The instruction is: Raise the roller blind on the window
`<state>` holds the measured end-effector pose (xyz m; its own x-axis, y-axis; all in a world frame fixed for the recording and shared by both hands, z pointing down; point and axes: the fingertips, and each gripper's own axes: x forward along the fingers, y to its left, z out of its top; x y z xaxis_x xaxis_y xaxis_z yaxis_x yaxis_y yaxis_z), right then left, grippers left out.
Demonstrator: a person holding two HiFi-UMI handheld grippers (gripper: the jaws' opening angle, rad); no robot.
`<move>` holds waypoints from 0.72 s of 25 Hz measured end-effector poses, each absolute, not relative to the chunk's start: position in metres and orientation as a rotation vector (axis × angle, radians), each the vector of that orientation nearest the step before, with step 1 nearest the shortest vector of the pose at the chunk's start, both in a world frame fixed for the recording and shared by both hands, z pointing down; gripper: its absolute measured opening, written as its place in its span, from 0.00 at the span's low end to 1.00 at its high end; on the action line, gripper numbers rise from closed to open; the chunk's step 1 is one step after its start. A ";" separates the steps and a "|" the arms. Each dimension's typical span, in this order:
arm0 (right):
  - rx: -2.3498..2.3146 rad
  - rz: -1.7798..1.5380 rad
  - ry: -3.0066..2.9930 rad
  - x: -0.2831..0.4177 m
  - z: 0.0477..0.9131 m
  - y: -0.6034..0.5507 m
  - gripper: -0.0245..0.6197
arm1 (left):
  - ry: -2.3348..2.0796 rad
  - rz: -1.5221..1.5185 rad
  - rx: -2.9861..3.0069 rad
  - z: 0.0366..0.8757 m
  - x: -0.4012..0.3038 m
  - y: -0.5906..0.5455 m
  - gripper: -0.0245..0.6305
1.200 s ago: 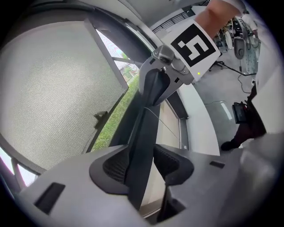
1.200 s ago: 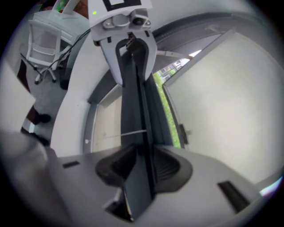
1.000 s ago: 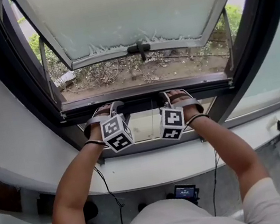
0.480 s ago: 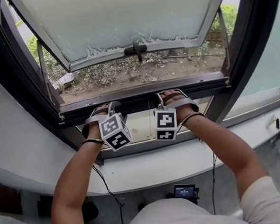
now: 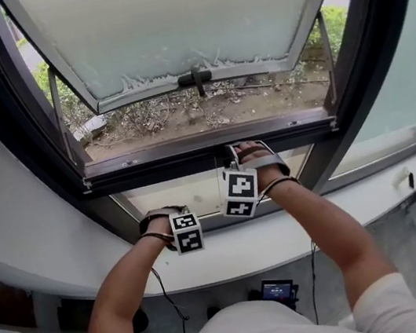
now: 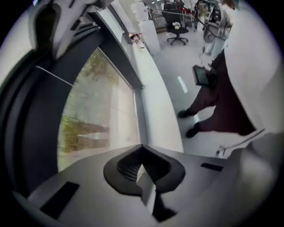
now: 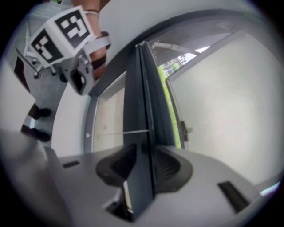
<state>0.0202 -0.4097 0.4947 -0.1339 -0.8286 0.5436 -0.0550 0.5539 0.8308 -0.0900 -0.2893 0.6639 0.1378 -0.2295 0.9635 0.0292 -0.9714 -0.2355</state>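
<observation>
A dark bar (image 5: 152,168) runs across the window at the bottom of the open part. My right gripper (image 5: 246,148) reaches up to it. In the right gripper view the gripper (image 7: 141,168) is shut on this dark bar (image 7: 138,111), a flat strip running away from the jaws. My left gripper is off the bar, lower and nearer the person, its marker cube (image 5: 187,231) over the white sill (image 5: 300,235). In the left gripper view that gripper (image 6: 143,170) points steeply down; its jaws have just been closing and meet with nothing between them.
The frosted sash (image 5: 189,13) above is tilted outward, with a dark handle (image 5: 196,77) on its lower rail; bare ground and shrubs lie beyond. A small screen device (image 5: 278,291) lies on the floor below the sill. An office chair (image 6: 177,31) stands farther off.
The left gripper has left the dark bar, dropped to sill height and turned downward, going from open to shut. The right gripper has stayed on the bar.
</observation>
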 end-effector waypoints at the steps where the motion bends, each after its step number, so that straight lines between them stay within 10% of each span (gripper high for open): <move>1: 0.774 -0.800 -1.582 0.019 0.493 -0.411 0.23 | 0.213 -1.883 -2.287 0.672 -0.083 -0.280 0.07; 18: 0.746 -0.826 -1.533 0.023 0.493 -0.412 0.23 | 0.907 -1.201 -2.147 0.466 -0.063 -0.390 0.16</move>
<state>0.0229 -0.4115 0.4931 -0.1140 -0.8332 0.5410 -0.0067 0.5452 0.8383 -0.0631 -0.3897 0.4659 0.3849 -0.7565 0.5287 -0.3016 -0.6445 -0.7026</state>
